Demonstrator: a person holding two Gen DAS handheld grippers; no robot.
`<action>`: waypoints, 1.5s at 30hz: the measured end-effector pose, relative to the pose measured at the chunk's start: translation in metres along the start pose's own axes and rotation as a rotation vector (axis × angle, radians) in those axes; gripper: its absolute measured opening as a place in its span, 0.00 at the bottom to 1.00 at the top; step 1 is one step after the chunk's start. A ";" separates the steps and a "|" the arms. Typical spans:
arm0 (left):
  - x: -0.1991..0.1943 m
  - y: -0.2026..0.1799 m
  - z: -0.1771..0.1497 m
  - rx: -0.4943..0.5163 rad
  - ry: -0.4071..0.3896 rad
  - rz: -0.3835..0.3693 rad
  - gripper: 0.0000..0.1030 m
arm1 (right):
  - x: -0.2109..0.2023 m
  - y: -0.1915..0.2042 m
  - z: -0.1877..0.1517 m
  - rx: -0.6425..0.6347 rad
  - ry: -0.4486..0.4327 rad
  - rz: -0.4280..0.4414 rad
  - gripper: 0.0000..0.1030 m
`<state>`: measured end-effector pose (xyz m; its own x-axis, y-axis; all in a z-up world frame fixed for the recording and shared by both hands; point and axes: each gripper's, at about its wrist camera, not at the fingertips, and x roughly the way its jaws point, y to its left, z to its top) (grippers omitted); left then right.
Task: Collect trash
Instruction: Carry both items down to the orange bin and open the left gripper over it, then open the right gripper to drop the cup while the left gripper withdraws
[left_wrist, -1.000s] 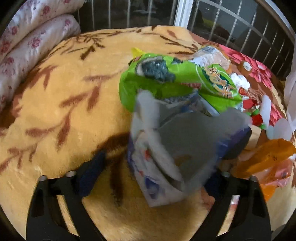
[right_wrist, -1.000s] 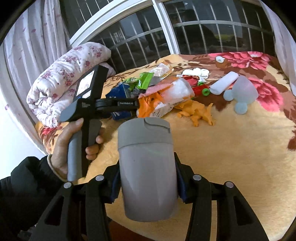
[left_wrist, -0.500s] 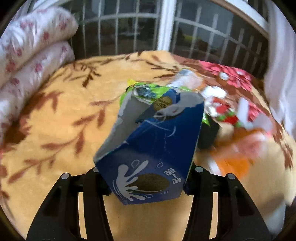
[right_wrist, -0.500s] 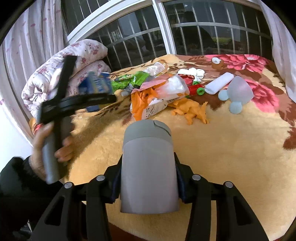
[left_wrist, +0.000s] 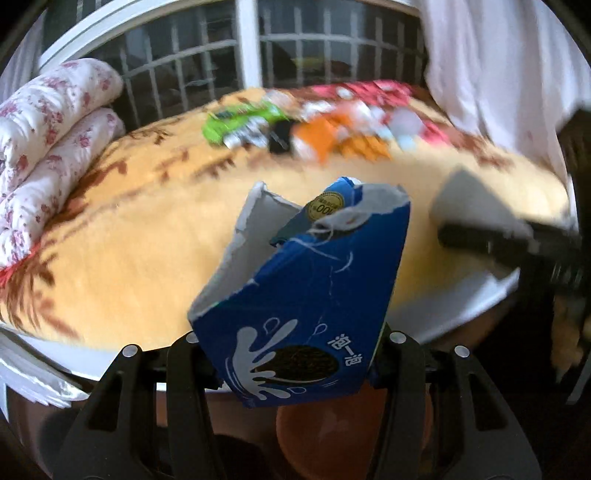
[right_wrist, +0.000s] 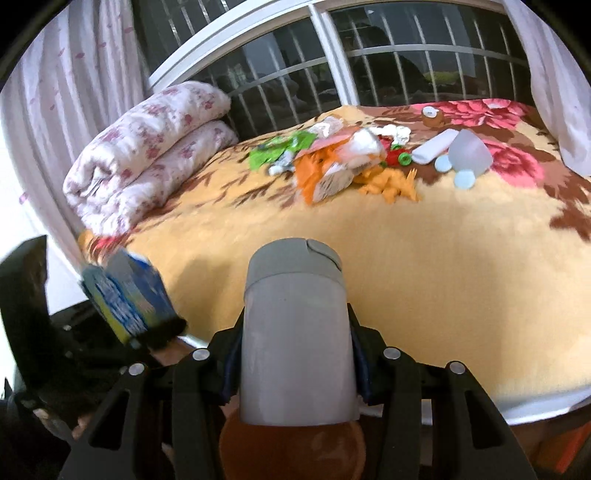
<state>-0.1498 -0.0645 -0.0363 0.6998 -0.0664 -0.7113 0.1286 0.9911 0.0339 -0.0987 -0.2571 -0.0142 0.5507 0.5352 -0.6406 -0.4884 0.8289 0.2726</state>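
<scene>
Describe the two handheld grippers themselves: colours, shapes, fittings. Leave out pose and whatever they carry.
Both look alike. The left gripper and the right gripper each have matte black plastic finger frames that widen toward the camera, with two round silver screw heads on each side. The right one shows dark blue pads on the inner faces of its fingers. No cables or printed markings show. No sleeve can be made out.

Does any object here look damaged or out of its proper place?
Yes. The blue carton in the left gripper is torn open along its ragged top edge. Wrappers and other litter lie scattered on the blanket.
</scene>
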 end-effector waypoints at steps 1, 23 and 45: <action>0.000 -0.003 -0.012 0.015 0.017 -0.012 0.49 | -0.004 0.005 -0.009 -0.009 0.015 0.001 0.45; 0.177 -0.018 -0.130 0.038 0.792 -0.005 0.50 | 0.166 0.007 -0.156 -0.189 0.785 -0.158 0.45; 0.148 -0.030 -0.121 0.092 0.699 0.036 0.66 | 0.098 0.000 -0.131 -0.160 0.703 -0.124 0.68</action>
<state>-0.1348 -0.0900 -0.2274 0.0934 0.0863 -0.9919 0.1944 0.9755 0.1032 -0.1335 -0.2255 -0.1715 0.0694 0.1637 -0.9841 -0.5732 0.8139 0.0950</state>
